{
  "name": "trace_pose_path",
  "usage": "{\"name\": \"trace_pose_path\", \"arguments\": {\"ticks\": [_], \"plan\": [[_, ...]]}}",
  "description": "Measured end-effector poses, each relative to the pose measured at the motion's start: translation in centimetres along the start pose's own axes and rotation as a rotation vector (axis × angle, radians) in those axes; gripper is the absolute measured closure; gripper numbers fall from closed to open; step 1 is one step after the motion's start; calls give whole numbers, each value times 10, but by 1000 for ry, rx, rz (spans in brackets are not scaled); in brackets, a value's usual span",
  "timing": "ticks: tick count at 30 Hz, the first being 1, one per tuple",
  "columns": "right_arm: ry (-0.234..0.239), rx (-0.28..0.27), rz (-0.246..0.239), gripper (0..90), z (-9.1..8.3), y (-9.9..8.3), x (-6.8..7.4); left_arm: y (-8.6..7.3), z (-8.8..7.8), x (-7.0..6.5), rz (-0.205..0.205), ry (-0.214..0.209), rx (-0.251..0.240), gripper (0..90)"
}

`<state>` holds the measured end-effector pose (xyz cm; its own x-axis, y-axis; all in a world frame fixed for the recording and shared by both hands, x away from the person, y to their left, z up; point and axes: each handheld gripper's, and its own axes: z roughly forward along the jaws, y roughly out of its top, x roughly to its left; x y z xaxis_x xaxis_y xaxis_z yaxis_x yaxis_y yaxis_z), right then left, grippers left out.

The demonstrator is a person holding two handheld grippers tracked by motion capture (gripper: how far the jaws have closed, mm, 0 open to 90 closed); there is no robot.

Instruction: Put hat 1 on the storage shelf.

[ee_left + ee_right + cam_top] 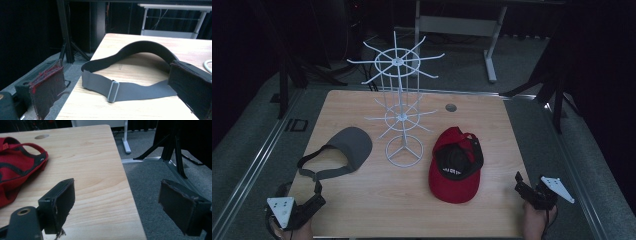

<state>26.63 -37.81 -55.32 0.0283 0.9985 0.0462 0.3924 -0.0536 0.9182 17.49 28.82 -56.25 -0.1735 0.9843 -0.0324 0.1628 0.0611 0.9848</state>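
Observation:
A grey visor (344,150) lies on the left of the wooden table (377,200), its strap (135,91) and buckle toward me. At the right lies a red cap (456,165), underside up. A white wire rack (402,110) with spoke hooks stands between them. My left gripper (318,196) is at the table's near left corner and stands open. In the left gripper view the visor (140,48) sits just beyond the left gripper (116,67), apart from its jaws. My right gripper (521,184) hangs open at the near right edge. The cap (17,167) is left of the right gripper (117,185).
A round cable hole (451,107) sits near the table's far edge. Grey carpet (160,177) lies past the right edge, with black stand legs (172,152) on it. A white desk frame (489,55) stands behind the table. The rack's base ring (208,66) shows at the far right.

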Motion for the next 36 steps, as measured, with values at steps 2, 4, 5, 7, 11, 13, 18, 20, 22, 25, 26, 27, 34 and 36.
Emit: {"name": "trace_pose_path", "arguments": {"ticks": [2, 4, 5, 7, 11, 13, 18, 20, 22, 25, 26, 27, 34, 36], "plan": [[4, 19, -4, 139, 1, 1, 1, 0, 0, -1, 4, -12, 4, 15], [8, 33, 1, 139, 0, 1, 1, 0, 1, -4, 4, -26, 8, 15], [11, 36, -5, 139, 0, 1, 1, 1, 1, -5, 7, -33, 12, 15], [12, 42, -15, 139, 0, 1, 2, 1, 2, -7, 19, -50, 35, 15], [39, 64, -21, 139, 0, 3, 3, 1, 3, -6, -5, -88, 64, 15], [63, 102, -35, 138, 2, 5, 3, 1, 4, -6, -18, -113, 75, 15], [116, 156, -42, 138, 3, 11, 5, 0, 6, -9, 1, -165, 99, 16], [129, 158, -37, 138, 2, 17, 6, 0, 7, -11, 14, -178, 106, 15], [154, 149, -25, 136, 1, 24, 6, -1, 7, -13, 13, -198, 97, 15], [154, 139, -34, 125, -1, 35, 8, 2, 5, -17, -5, -236, 66, 15], [162, 136, -27, 121, -2, 40, 9, 2, 5, -18, -4, -245, 57, 15], [168, 133, -20, 121, -2, 43, 9, 3, 4, -19, 1, -251, 49, 15], [211, 147, -20, 136, -1, 65, 17, 5, 0, -25, 18, -263, 38, 16], [216, 150, -27, 140, -1, 67, 19, 6, 0, -25, 12, -268, 35, 15]]}}
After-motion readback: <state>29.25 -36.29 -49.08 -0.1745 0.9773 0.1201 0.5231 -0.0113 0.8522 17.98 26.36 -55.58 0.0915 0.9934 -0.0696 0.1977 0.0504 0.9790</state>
